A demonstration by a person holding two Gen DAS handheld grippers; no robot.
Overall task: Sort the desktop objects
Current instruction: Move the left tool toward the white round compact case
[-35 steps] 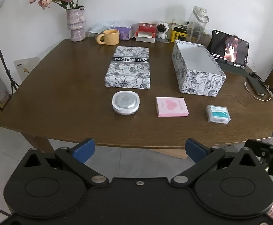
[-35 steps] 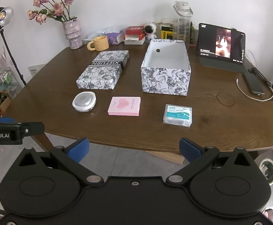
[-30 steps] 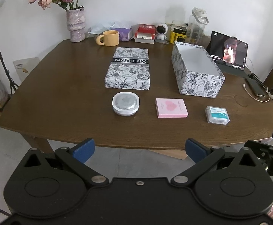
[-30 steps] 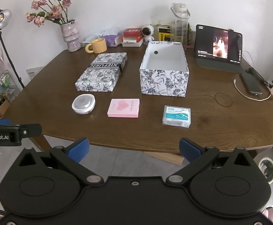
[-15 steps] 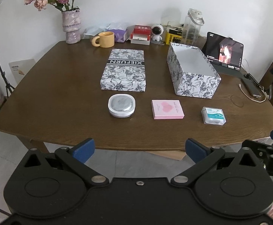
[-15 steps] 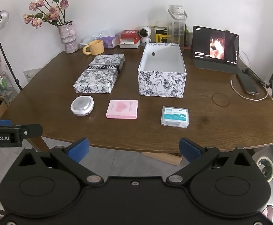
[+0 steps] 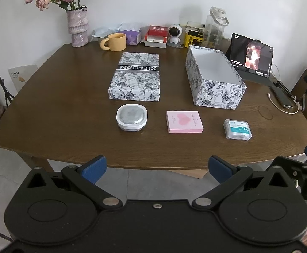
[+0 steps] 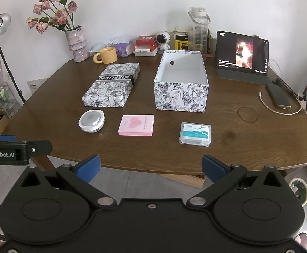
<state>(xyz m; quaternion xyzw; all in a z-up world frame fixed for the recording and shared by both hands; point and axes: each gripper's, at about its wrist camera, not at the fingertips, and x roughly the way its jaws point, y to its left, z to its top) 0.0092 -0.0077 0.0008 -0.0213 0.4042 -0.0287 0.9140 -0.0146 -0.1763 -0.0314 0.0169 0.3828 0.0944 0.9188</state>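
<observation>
A dark wooden table (image 7: 54, 97) carries everything. Mid-table toward the right edge stands the open floral box (image 8: 181, 84), its white inside bare; beside it, toward the middle, lies its floral lid (image 7: 135, 78). Along the near edge sit three smaller things, well apart — a pink card box (image 8: 136, 125), a round white case (image 7: 131, 119) and a clear floss pack (image 8: 195, 133). Left gripper (image 7: 156, 169) and right gripper (image 8: 151, 167) hang off the near edge — fingers spread wide, holding nothing.

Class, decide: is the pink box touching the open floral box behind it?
Apart. The right wrist view shows bare table between the pink box and the open floral box.
</observation>
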